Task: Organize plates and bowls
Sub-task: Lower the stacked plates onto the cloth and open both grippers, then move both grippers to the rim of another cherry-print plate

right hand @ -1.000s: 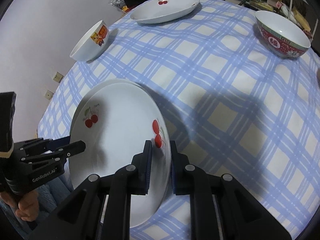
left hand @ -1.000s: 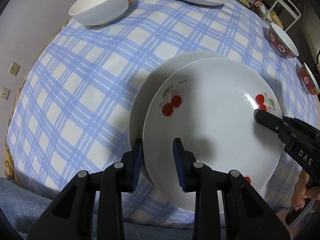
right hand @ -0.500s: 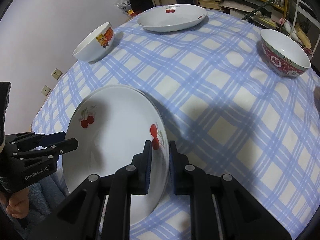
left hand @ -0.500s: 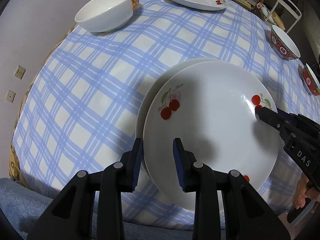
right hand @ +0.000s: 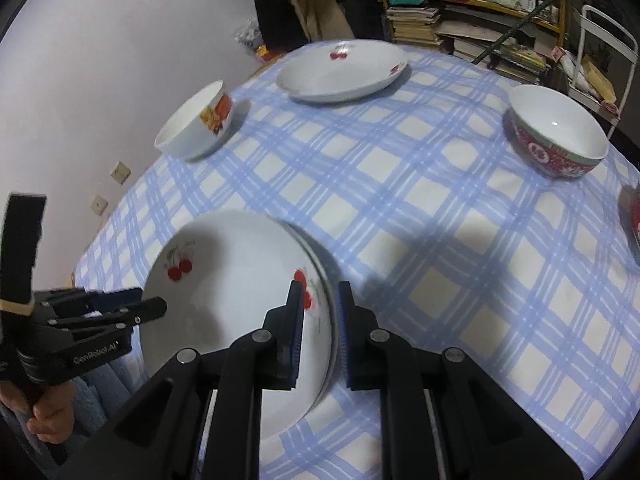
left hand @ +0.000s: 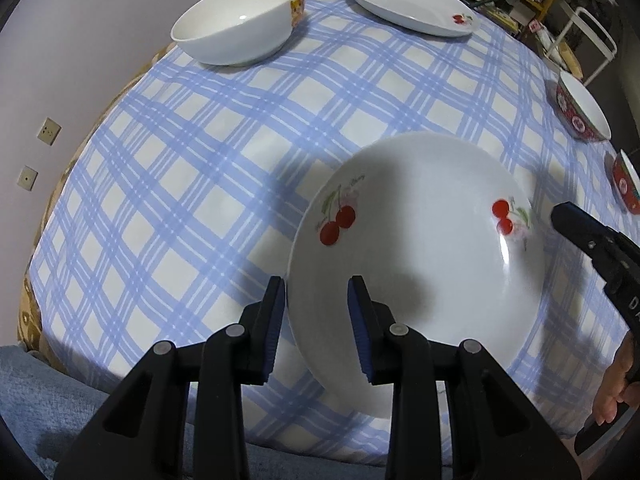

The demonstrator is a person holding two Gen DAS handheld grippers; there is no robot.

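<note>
"GenRobot.AI" on left tool (right hand: 150, 307) body

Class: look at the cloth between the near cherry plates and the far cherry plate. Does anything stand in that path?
Nothing visible does. Between the near plates and the far plate lies bare cloth; the white bowl sits left of the path.

We see a lived-in home dining corner: a desk (right hand: 420, 208) under a blue checked cloth, set with cherry-patterned plates (right hand: 342, 70) and bowls (right hand: 558, 136), crowded bookshelves (right hand: 460, 24) behind, wall sockets (right hand: 120, 172) nearby.
</note>
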